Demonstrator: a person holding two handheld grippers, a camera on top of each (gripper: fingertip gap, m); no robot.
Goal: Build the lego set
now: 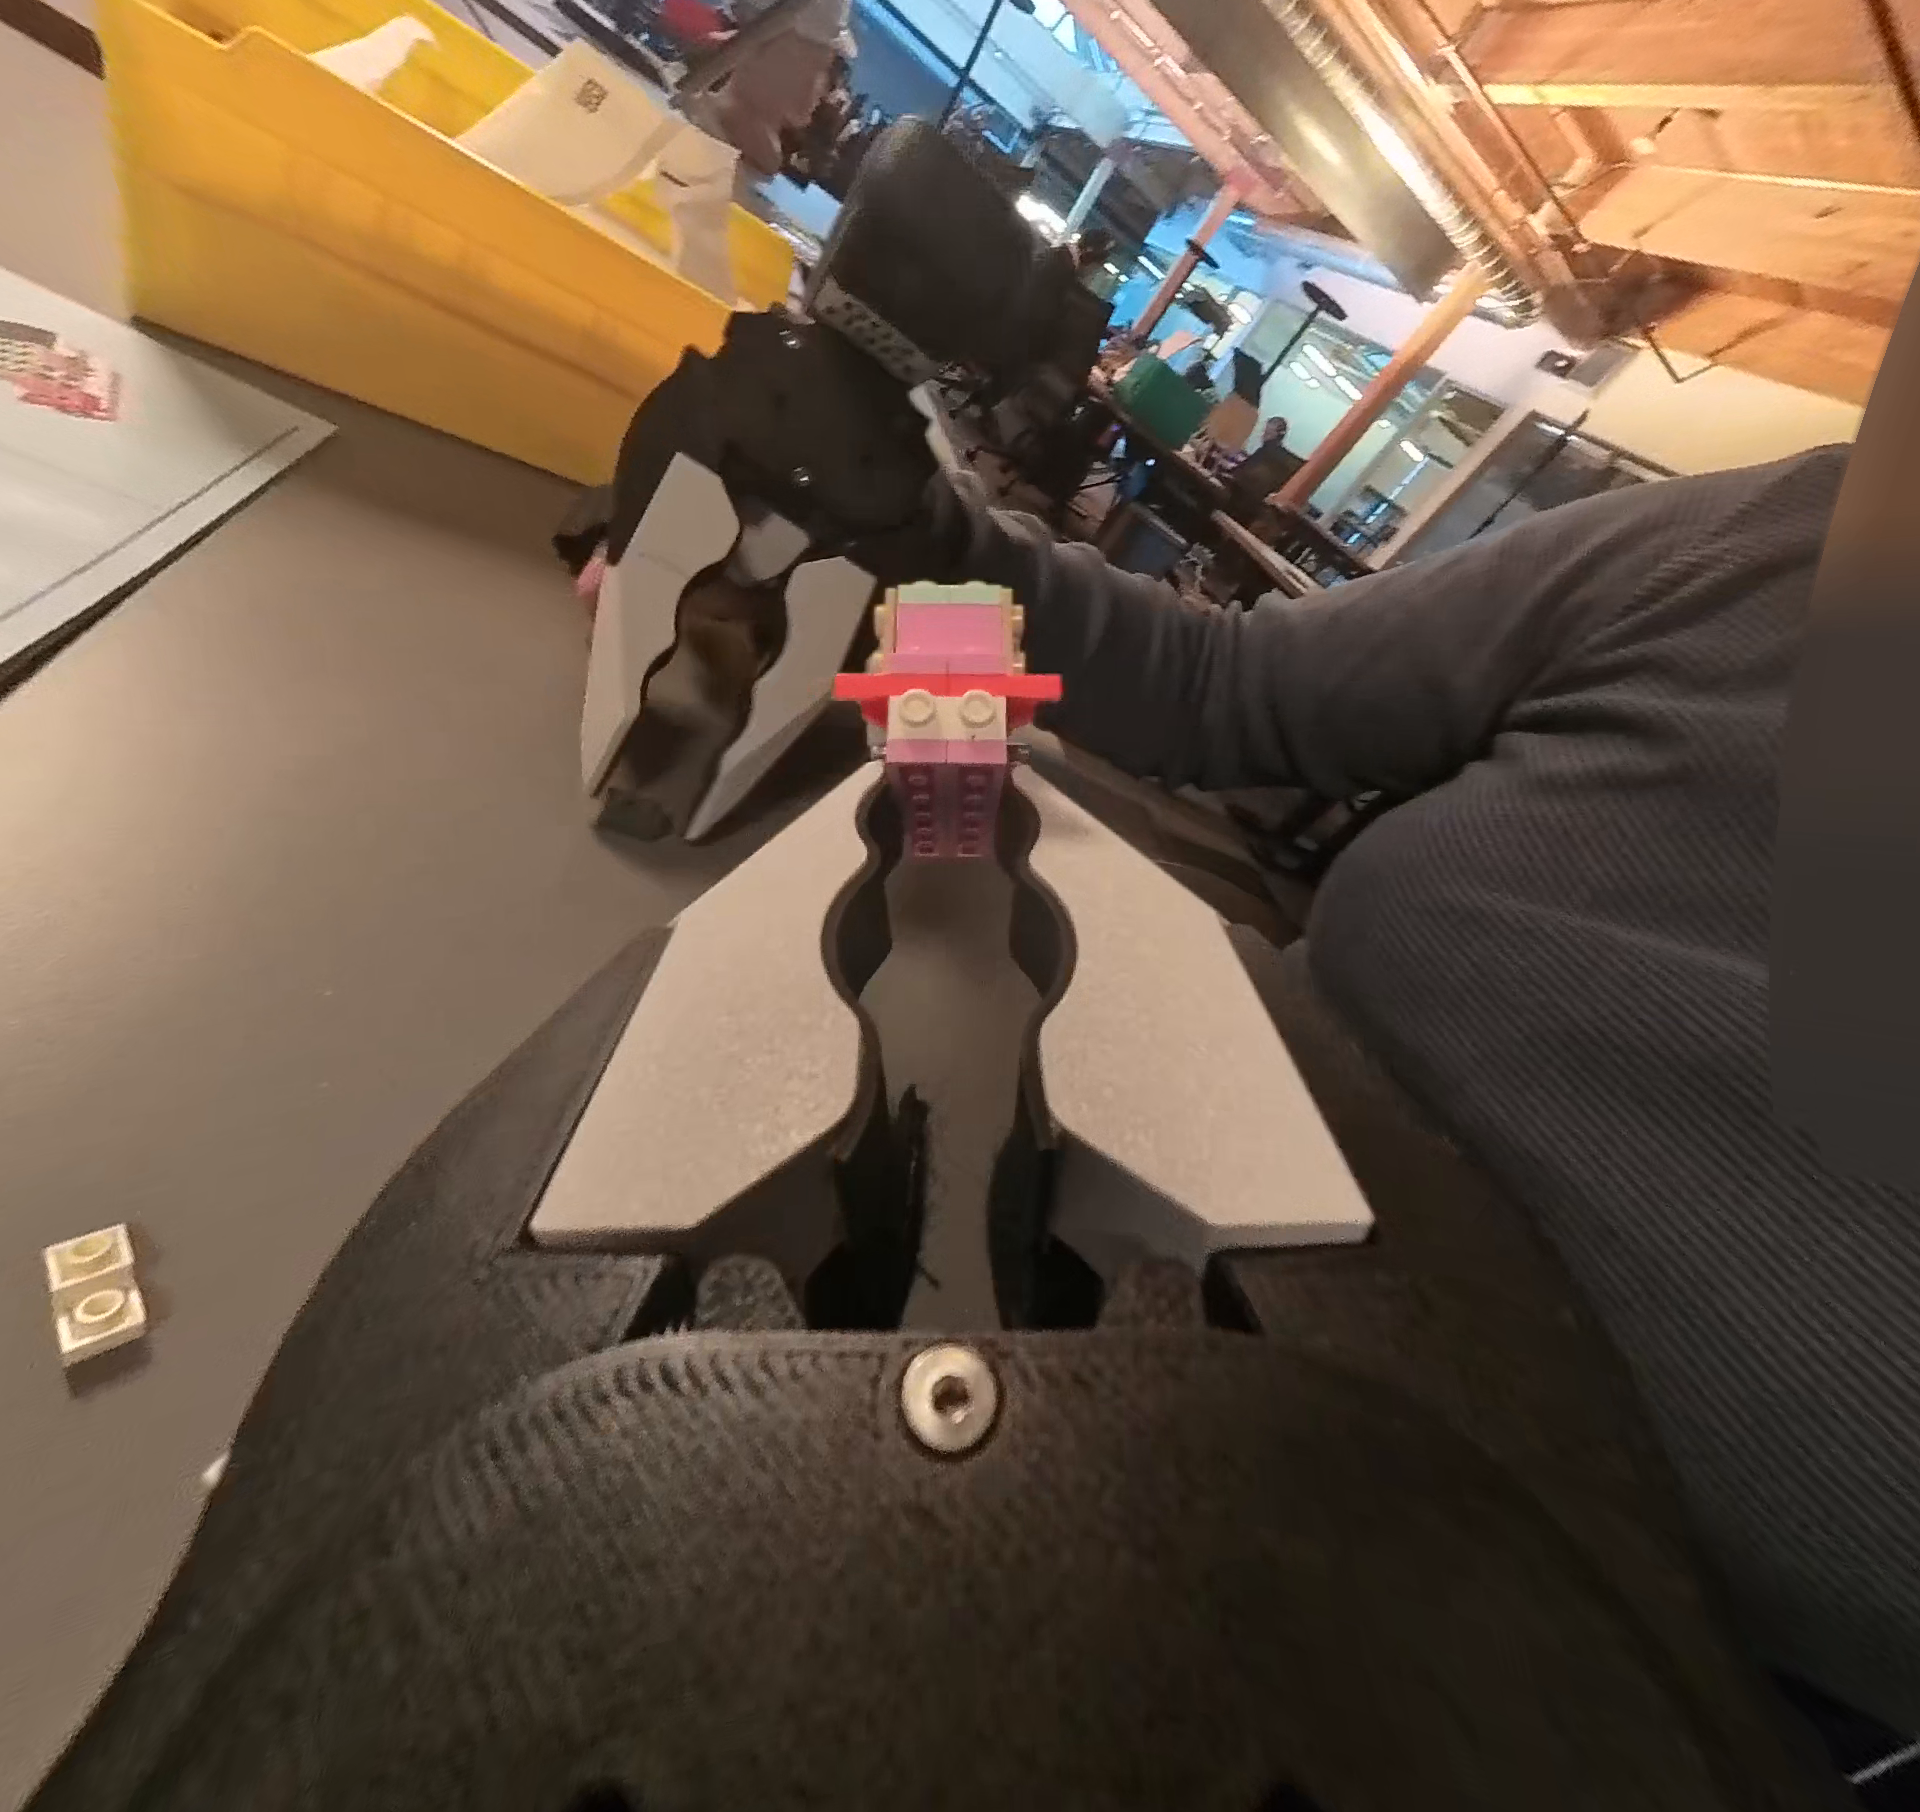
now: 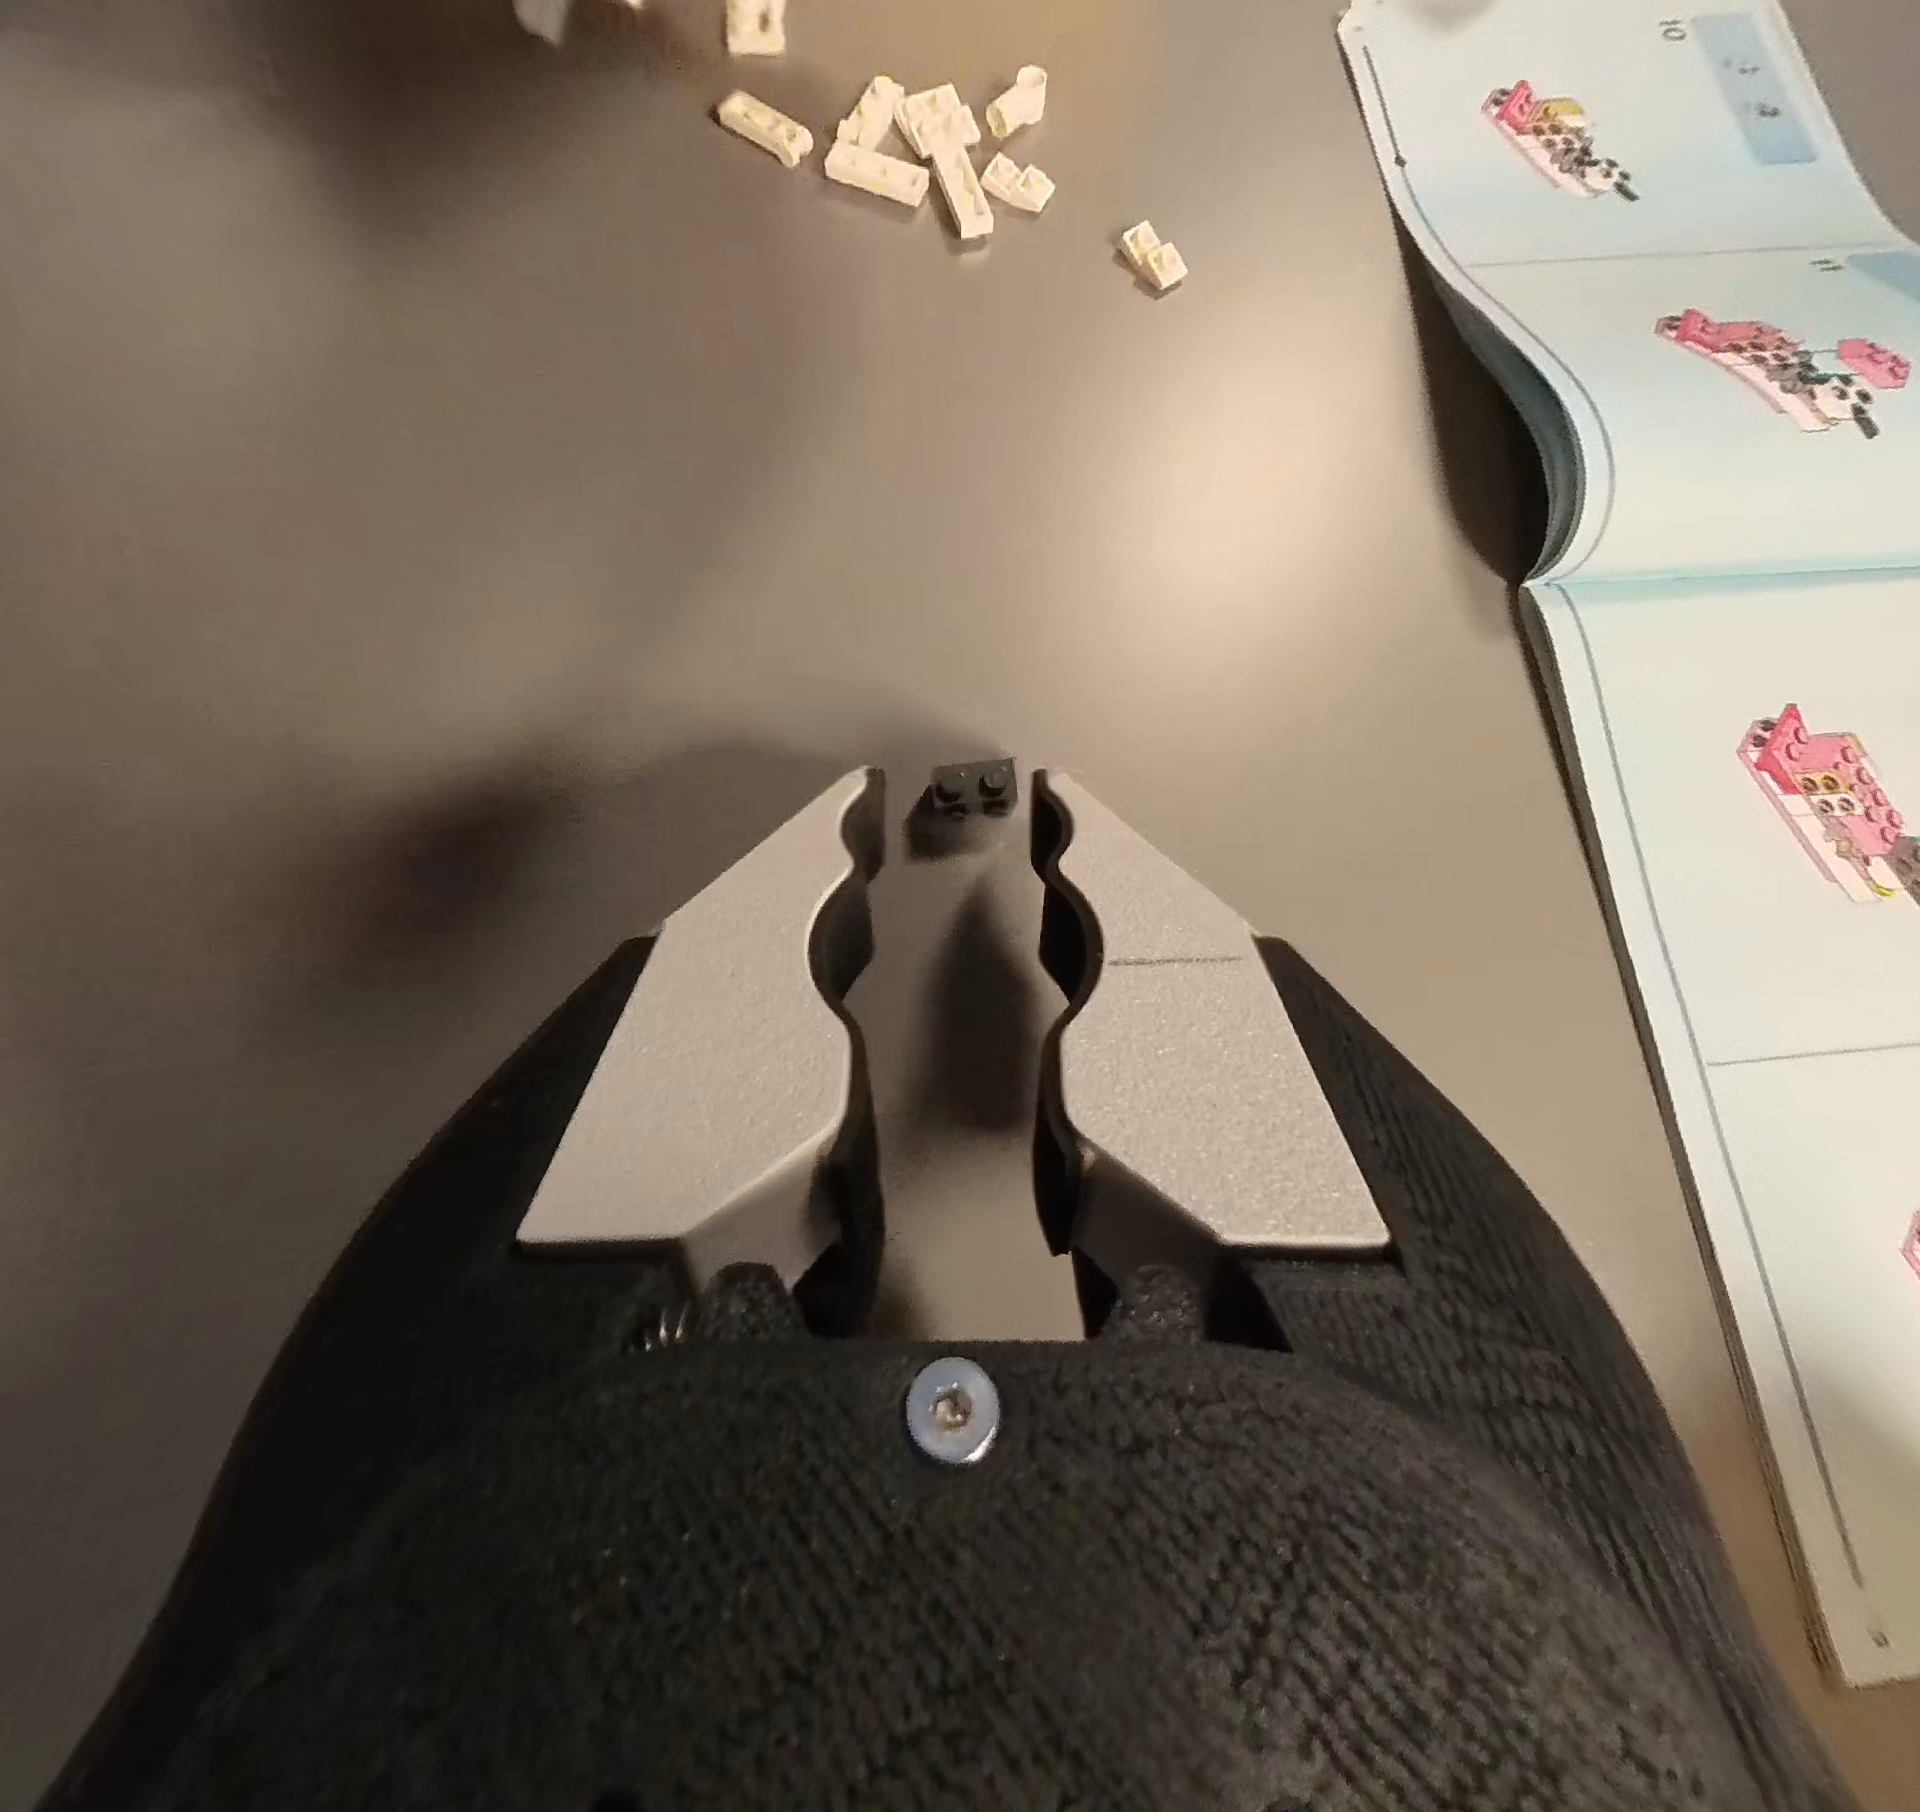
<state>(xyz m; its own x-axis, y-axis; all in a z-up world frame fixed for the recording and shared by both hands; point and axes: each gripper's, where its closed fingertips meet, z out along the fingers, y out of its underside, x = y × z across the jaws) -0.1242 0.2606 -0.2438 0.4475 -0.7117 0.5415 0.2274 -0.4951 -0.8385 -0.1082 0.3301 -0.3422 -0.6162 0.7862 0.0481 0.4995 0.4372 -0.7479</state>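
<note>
Left wrist view: jaws grasp a pink brick model (image 1: 943, 723) above grey table (image 1: 312, 827); right jaws released.

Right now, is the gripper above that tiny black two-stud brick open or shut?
Open. The right gripper has its grey fingertips either side of the small black two-stud brick, with gaps showing on both sides.

Grey-brown tabletop (image 2: 623, 515) under warm light; exposed wooden ceiling beams (image 1: 1662, 100), bright windows (image 1: 1195, 256) beyond.
</note>
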